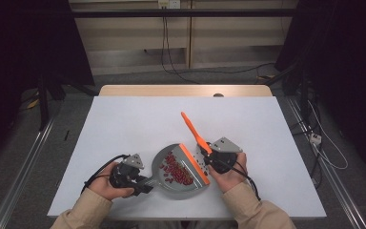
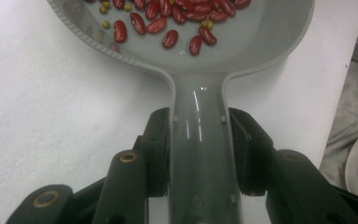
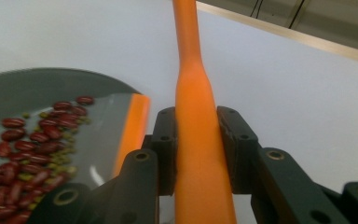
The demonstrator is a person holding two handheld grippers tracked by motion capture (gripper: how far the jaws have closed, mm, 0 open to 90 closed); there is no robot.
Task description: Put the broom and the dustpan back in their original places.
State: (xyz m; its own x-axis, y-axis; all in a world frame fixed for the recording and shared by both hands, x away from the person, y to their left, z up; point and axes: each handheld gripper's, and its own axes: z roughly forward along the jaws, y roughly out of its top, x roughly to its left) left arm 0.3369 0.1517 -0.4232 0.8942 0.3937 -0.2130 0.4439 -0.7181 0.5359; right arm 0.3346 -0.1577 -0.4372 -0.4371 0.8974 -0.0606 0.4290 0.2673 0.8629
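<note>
A grey dustpan with an orange lip lies near the table's front edge, with several red beans and small green ones in it. My left gripper is shut on the pan's handle, and the pan's bowl with its beans lies just beyond the jaws. My right gripper is shut on an orange brush handle, which slants up and away from it. In the right gripper view the handle runs between the jaws, beside the pan and its lip.
A white sheet covers the table, whose wooden far edge shows behind it. Cables lie on the floor to the right. The table's front edge runs close behind the left gripper.
</note>
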